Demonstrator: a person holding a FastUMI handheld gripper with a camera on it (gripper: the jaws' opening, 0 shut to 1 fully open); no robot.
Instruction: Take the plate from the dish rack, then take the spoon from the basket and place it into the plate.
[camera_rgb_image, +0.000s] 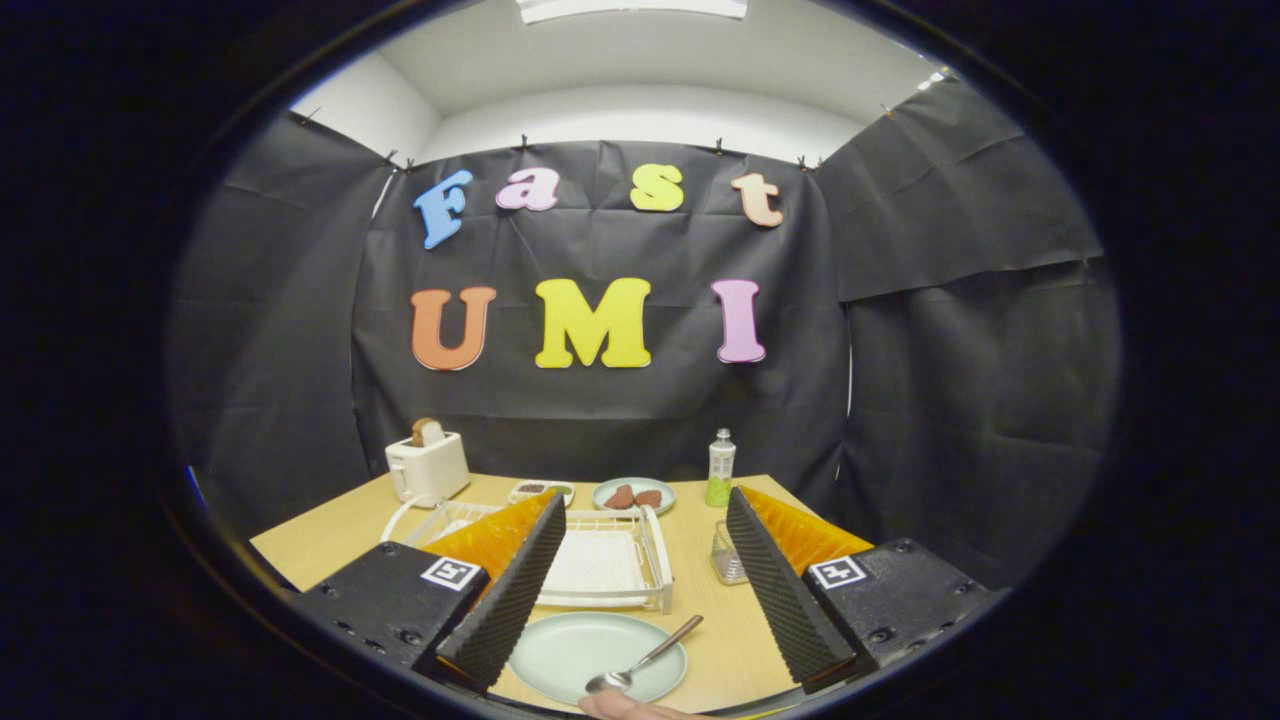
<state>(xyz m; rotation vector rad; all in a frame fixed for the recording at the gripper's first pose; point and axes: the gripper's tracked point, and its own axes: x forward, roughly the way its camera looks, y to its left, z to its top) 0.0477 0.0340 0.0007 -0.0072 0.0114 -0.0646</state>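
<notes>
A pale green plate lies on the wooden table, low between my fingers and just in front of the white dish rack. A metal spoon rests in the plate, bowl toward me, handle sticking out over the plate's right rim. The small clear basket stands right of the rack, partly hidden by my right finger. My gripper is open, raised above the table, with nothing between the fingers. A fingertip of a person shows just below the plate.
A white toaster with bread stands at the back left. Behind the rack are a small tray, a second plate with brown food and a green-labelled bottle. Black cloth walls close the table on three sides.
</notes>
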